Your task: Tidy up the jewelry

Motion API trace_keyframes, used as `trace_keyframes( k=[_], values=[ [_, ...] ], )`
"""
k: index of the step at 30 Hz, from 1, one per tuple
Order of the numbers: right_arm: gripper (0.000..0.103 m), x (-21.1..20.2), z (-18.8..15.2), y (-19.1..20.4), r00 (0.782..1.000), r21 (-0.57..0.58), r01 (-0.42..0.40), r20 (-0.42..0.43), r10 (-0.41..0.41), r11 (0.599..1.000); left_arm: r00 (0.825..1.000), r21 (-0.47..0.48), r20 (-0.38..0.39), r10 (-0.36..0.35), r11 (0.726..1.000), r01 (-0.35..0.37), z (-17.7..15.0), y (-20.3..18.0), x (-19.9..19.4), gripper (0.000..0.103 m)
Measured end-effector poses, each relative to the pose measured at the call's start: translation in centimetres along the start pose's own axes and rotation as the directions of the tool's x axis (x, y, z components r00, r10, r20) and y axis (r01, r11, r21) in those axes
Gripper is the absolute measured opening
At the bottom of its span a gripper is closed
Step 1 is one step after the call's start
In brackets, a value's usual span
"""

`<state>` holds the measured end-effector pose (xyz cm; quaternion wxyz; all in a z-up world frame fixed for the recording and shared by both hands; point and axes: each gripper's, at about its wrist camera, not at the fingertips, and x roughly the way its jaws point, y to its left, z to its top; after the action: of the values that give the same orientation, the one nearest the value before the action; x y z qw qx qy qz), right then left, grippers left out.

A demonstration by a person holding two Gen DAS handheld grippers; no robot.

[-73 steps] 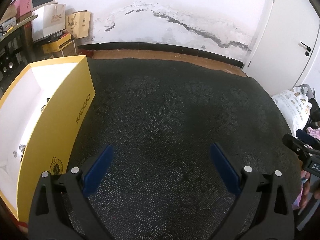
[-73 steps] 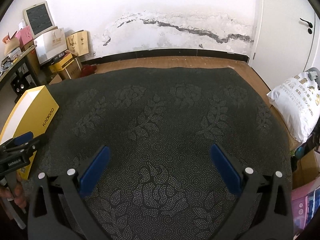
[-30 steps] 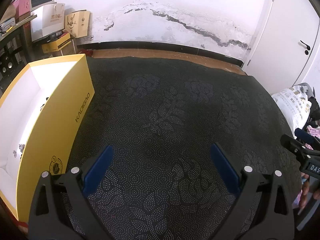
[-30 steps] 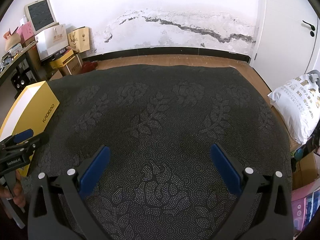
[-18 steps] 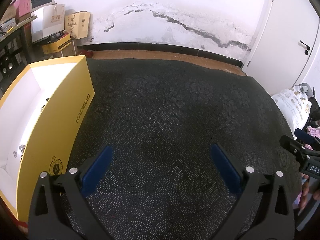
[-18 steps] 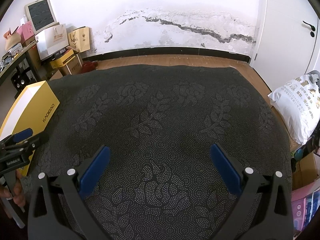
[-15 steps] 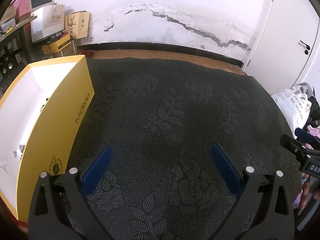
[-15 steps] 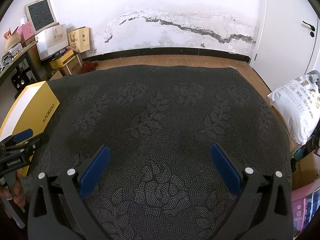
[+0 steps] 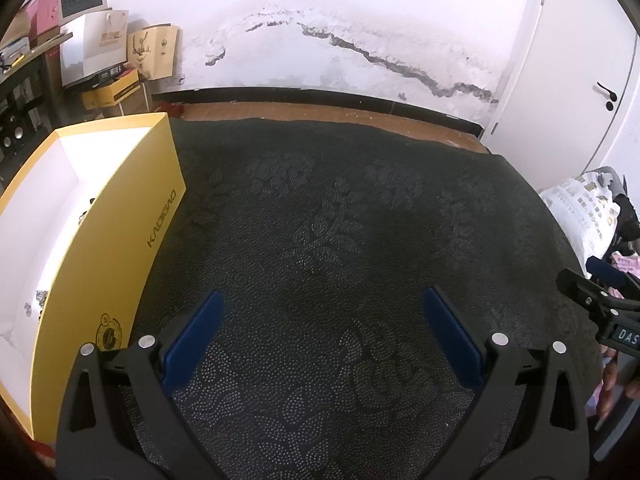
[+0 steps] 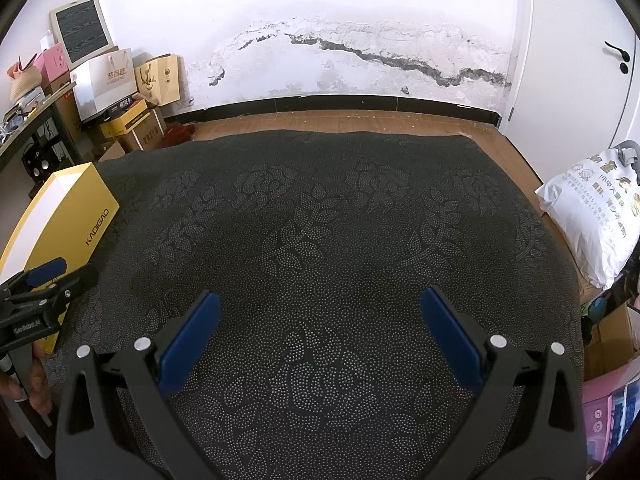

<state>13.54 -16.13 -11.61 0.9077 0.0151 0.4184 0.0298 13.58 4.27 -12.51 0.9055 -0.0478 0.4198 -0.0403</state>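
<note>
A yellow box with a white inside stands open at the left edge of the black patterned table cloth. Small pieces of jewelry lie on its white floor. My left gripper is open and empty above the cloth, just right of the box. My right gripper is open and empty above the middle of the cloth. The yellow box also shows in the right wrist view, far left, with the left gripper in front of it. The right gripper shows at the right edge of the left wrist view.
A white sack lies off the table's right edge. Paper bags and cartons are stacked by the far left wall. A wooden floor strip and a cracked white wall lie beyond the table's far edge. A white door is at the right.
Almost nothing has changed. Both grippers stay open and hover in nearly the same place, with only slight drift of the views.
</note>
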Motion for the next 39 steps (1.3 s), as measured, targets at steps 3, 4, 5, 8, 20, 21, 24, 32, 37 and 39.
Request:
trace_keyframes(
  k=[3, 4, 5, 8, 20, 21, 24, 32, 37, 39],
  values=[
    [0.097, -0.01, 0.00, -0.05, 1.000, 0.000, 0.000, -0.001, 0.000, 1.000, 1.000, 0.015, -0.018, 0.008, 1.000, -0.008, -0.10, -0.14, 0.20, 0.097],
    [0.097, -0.02, -0.01, -0.04, 1.000, 0.001, 0.000, 0.000, 0.000, 1.000, 1.000, 0.020, -0.021, 0.014, 1.000, -0.013, -0.14, -0.22, 0.29, 0.097],
    [0.097, -0.02, 0.00, -0.07, 1.000, 0.001, -0.001, 0.000, 0.001, 1.000, 1.000, 0.021, -0.020, 0.014, 1.000, -0.014, -0.12, -0.27, 0.26, 0.097],
    [0.097, -0.01, 0.02, 0.01, 1.000, 0.002, -0.001, 0.001, 0.001, 1.000, 1.000, 0.027, -0.010, 0.012, 1.000, -0.012, 0.00, -0.44, 0.04, 0.097],
    [0.097, -0.01, 0.01, 0.11, 1.000, 0.001, -0.001, -0.001, 0.001, 1.000, 1.000, 0.012, -0.009, -0.002, 1.000, 0.002, -0.09, -0.26, -0.14, 0.097],
    [0.097, -0.04, 0.00, 0.11, 1.000, 0.001, 0.000, 0.000, 0.000, 1.000, 1.000, 0.013, -0.009, -0.001, 1.000, 0.001, -0.09, -0.26, -0.13, 0.097],
    [0.097, -0.06, -0.01, 0.10, 1.000, 0.002, 0.000, 0.001, 0.000, 1.000, 1.000, 0.013, -0.011, 0.000, 1.000, 0.000, -0.09, -0.30, -0.10, 0.097],
    [0.097, -0.12, 0.02, 0.12, 1.000, -0.001, -0.001, 0.001, 0.001, 1.000, 1.000, 0.030, -0.006, 0.004, 1.000, -0.004, -0.05, -0.68, -0.17, 0.097],
    [0.097, -0.10, 0.01, 0.17, 1.000, -0.001, -0.001, 0.001, 0.001, 1.000, 1.000, 0.042, -0.002, 0.011, 0.999, -0.011, -0.12, -0.89, -0.23, 0.097],
    [0.097, -0.12, 0.03, 0.18, 1.000, -0.001, -0.001, 0.001, 0.001, 1.000, 1.000, 0.044, -0.001, 0.012, 0.999, -0.012, -0.17, -0.91, -0.25, 0.097]
  ],
)
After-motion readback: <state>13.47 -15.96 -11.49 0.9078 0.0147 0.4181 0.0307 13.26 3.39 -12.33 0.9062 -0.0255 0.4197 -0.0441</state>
